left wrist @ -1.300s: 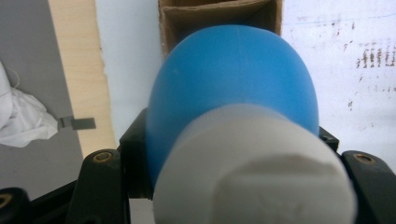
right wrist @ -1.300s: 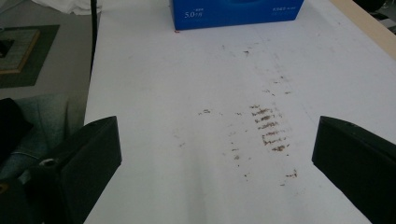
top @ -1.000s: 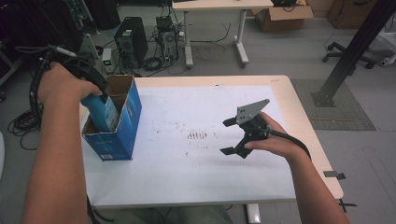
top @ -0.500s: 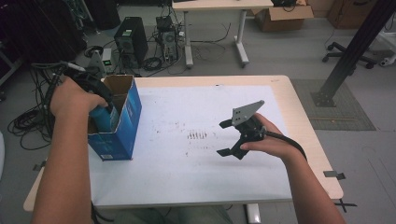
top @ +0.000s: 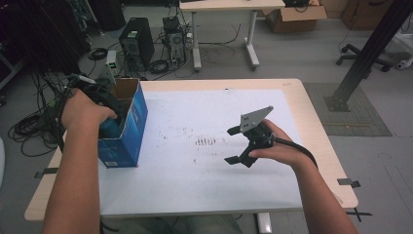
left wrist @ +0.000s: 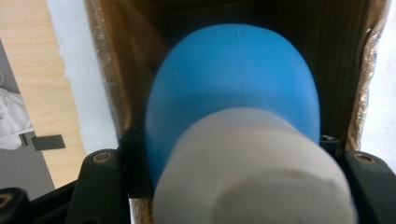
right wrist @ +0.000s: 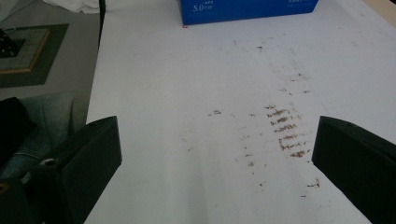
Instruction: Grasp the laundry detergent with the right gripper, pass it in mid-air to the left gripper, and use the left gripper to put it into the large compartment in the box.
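In the left gripper view, the left tongs (left wrist: 224, 158) pinch a blue bottle with a white cap (left wrist: 233, 107): the cap sits nearest the camera, the rounded blue body beyond it, and the two black jaws press on either side. The bottle hangs inside the open cardboard box (left wrist: 105, 70), whose brown inner walls rise around it; how deep it sits I cannot tell, since the bottom is dark.

From the high view, the person's left hand (top: 85, 109) holds the left tongs over the top of the blue box, which stands at the left edge of the surface (top: 321, 161), toward the far corner. A little blue of the bottle shows under the hand at the box's opening.

The right hand (top: 275, 148) holds the right tongs (top: 234, 145) over the middle of the surface, right of centre, well apart from the box. Their jaws are spread wide with nothing between them; in the right gripper view they frame bare white sheet (right wrist: 187, 70) with a patch of brown smudges (right wrist: 285, 126) on it, and the blue side of the box lies at the far edge.

Beyond the surface, on the floor, stand computer towers (top: 134, 41) amid cables.
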